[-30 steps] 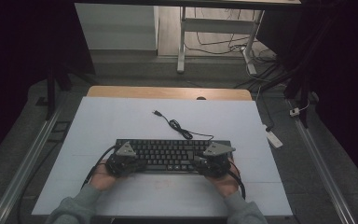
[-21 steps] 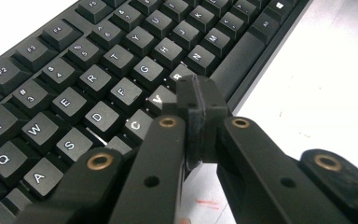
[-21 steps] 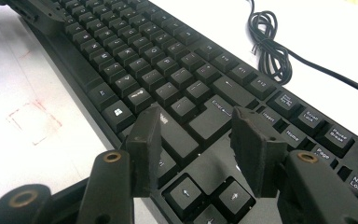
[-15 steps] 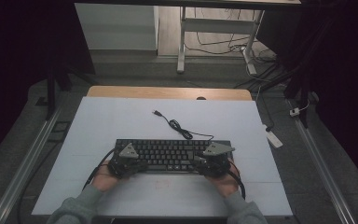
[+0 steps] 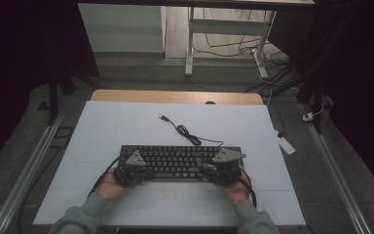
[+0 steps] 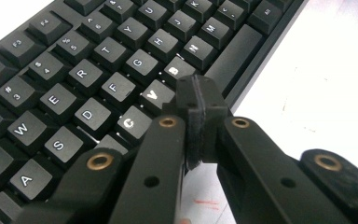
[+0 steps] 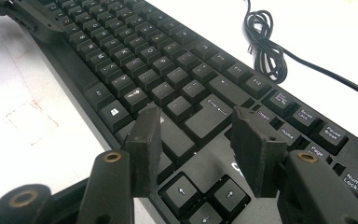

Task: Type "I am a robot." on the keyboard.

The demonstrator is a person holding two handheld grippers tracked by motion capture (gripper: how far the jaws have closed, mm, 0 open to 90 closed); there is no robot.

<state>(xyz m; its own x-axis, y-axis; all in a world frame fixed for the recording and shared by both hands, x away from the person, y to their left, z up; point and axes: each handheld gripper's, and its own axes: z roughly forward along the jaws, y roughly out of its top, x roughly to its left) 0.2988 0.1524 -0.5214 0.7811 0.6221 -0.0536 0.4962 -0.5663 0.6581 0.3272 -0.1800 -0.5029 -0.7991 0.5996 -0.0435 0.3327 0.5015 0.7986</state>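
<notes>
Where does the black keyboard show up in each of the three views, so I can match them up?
High view: the keyboard lies low in the middle, on the white table.
Left gripper view: it covers the upper left, its spacebar edge running to the upper right.
Right gripper view: it runs from the upper left to the lower right.
Shared landmark: the keyboard's near edge against the white table.
</notes>
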